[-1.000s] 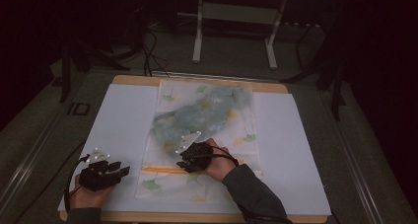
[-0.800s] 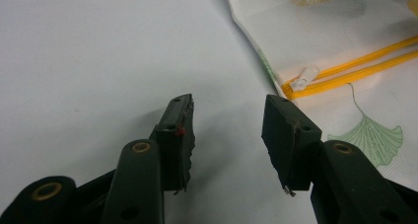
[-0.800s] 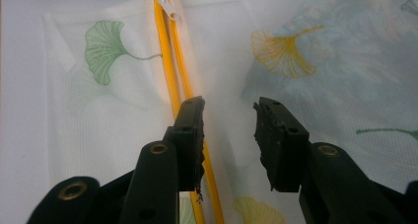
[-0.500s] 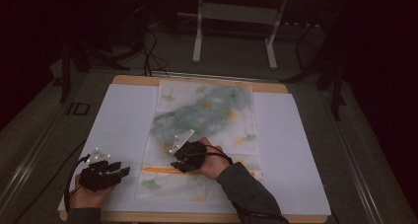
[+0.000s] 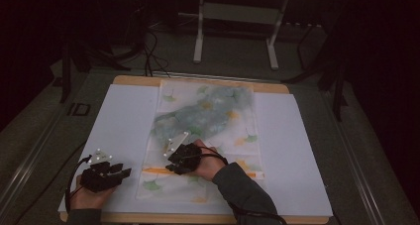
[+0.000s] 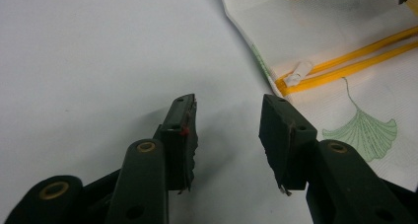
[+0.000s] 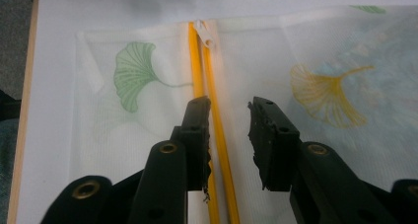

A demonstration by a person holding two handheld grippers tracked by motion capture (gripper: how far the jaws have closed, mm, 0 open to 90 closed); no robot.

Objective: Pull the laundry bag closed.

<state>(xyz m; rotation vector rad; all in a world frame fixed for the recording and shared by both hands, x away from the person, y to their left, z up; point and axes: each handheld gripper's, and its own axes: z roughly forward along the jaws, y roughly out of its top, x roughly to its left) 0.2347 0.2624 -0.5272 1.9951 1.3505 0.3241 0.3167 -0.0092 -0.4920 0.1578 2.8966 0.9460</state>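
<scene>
**Grippers at the zipper of a leaf-print mesh bag**

No brand, label or readable writing on anything.

Landmark: the yellow zipper [image 7: 217, 135] running across the near part of the mesh bag [image 5: 208, 116], which lies flat on a white sheet [image 5: 124, 116] over the table [image 5: 277, 87]. The bag has green and orange leaf prints; a bluish bundle shows through it beyond the zipper.

Right gripper [image 7: 229, 115]: over the bag, jaws spread and just been closing, nothing pinched. One jaw sits on the zipper line; the gap lies just beside it, over mesh. The white zipper pull [image 7: 206, 34] is ahead of the jaws, at the zipper's end.

Left gripper [image 6: 227, 113]: jaws spread, also just been closing, empty, low over the white sheet. The zipper's end and pull are near, ahead and off to one side.

Right hand [image 5: 210, 163] reaches in over the zipper; left hand [image 5: 89, 197] rests off the bag near the table's front edge.
</scene>
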